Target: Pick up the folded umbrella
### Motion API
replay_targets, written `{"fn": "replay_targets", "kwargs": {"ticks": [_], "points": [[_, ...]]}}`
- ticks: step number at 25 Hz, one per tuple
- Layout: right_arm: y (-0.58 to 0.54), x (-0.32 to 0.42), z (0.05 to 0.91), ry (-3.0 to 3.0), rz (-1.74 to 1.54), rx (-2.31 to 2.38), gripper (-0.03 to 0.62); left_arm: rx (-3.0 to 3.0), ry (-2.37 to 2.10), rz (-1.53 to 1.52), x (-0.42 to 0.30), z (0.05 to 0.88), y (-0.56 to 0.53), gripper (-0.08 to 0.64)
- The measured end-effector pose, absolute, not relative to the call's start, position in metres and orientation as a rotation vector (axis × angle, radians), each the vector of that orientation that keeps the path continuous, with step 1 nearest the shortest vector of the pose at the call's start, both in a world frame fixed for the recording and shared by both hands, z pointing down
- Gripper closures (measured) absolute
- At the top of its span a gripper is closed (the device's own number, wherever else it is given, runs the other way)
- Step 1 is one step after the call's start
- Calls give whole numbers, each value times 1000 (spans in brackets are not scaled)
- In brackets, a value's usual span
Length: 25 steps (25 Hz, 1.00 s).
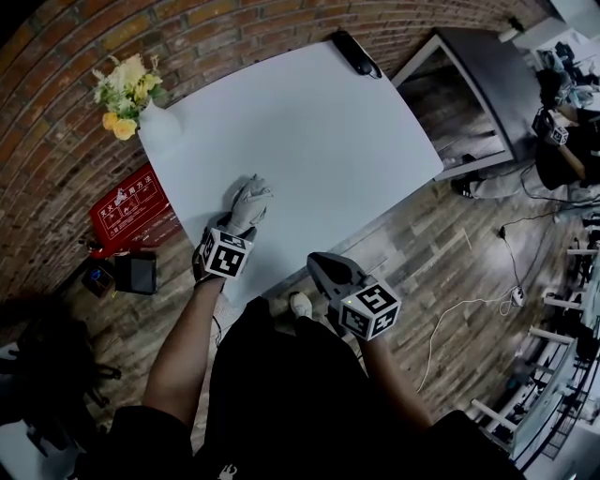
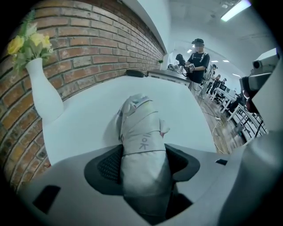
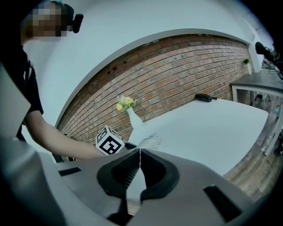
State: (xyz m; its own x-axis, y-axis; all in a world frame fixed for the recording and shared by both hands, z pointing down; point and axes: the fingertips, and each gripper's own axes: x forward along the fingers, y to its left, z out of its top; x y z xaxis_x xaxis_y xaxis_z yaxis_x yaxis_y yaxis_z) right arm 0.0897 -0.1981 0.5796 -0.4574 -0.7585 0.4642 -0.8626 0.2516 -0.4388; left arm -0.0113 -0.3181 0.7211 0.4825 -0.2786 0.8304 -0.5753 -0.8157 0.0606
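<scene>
Folded umbrella (image 2: 139, 128) clamped in left gripper (image 2: 142, 161) jaws; head view hides contact.

Bright, even indoor light washes the white counter (image 1: 309, 122) almost to glare, and a ceiling strip lamp (image 2: 236, 9) flares in the left gripper view. All views bulge fisheye-fashion, with dark vignetted corners and soft shadows.

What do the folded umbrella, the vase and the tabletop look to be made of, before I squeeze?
The folded umbrella looks like soft woven fabric, pale grey and matte: it creases and bunches, with a thin strap around it. The vase is white, smooth and hard-looking, likely ceramic or plastic; I can't tell which. The tabletop is a white, smooth, matte rigid board, probably laminate.
</scene>
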Motion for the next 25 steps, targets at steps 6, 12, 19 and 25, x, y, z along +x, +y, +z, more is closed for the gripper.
{"fn": "replay_targets", "kwargs": {"ticks": [6,12,19,25], "points": [[-198,89,573,-2403,983,1508,571,2400,-740,1157,-12,710,-306,288],[-197,86,565,-2474,925,1417,571,2360,-804,1042,-13,686,-285,288],[-181,88,552,-2567,887,1314,571,2351,-918,876,-9,644,-255,288],[-161,95,542,-2645,841,1207,571,2336,-1050,748,-9,610,-225,288]]}}
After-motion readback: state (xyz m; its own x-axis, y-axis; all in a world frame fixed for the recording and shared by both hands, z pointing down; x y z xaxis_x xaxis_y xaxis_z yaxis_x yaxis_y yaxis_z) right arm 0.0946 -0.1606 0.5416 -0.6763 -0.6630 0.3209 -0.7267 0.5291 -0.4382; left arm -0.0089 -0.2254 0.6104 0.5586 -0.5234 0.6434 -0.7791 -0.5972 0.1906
